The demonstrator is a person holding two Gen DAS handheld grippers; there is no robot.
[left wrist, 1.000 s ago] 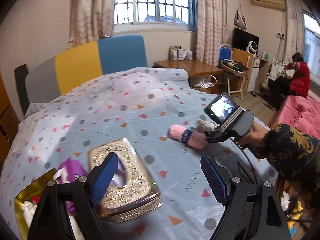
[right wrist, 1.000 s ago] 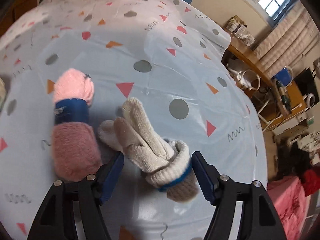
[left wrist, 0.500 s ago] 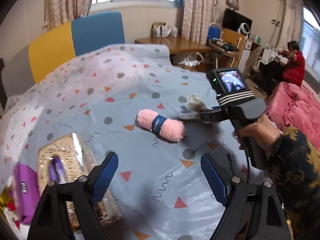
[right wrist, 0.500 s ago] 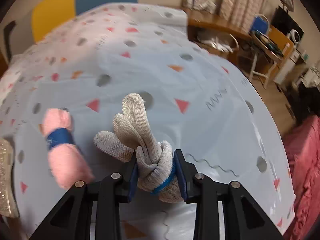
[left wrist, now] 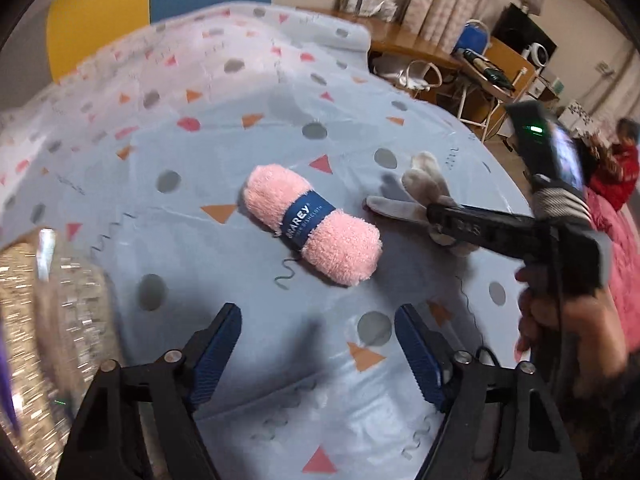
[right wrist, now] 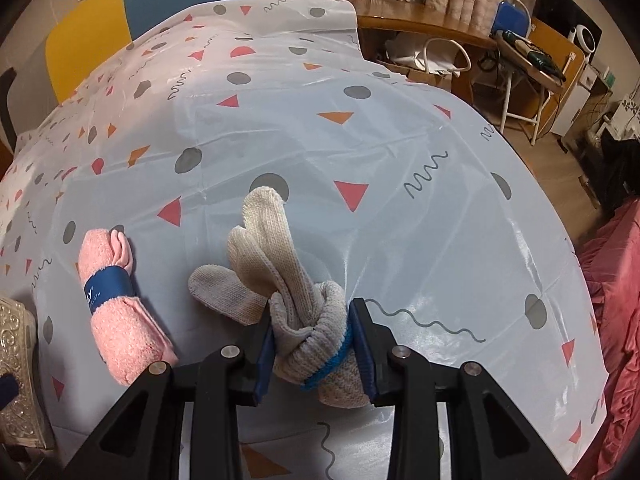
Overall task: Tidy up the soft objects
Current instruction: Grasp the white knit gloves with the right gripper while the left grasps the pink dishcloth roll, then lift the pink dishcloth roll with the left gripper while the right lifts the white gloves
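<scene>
Below, we see a table spread with a pale blue plastic cloth (right wrist: 400, 152) printed with grey dots, red and orange triangles and squiggles; its far part is whiter and hangs over the edge. On it lie the task's things: a pink rolled dishcloth (left wrist: 316, 230) with a dark blue paper band, and just beside it a knotted pair of grey-white knit gloves (right wrist: 280, 280). We note that the right gripper (right wrist: 316, 340) is clenched on the gloves at their blue-edged cuff, both pads pressing the knot. The left gripper (left wrist: 318, 352) hovers above the cloth short of the pink roll, its jaws closing with nothing between them. At the left edge stands a gold embossed tissue box (left wrist: 48, 312). Behind the table we see a yellow and blue chair back (right wrist: 120, 8), a wooden desk (right wrist: 420, 12), curtains, and a red bedspread (right wrist: 616, 300) at right.
</scene>
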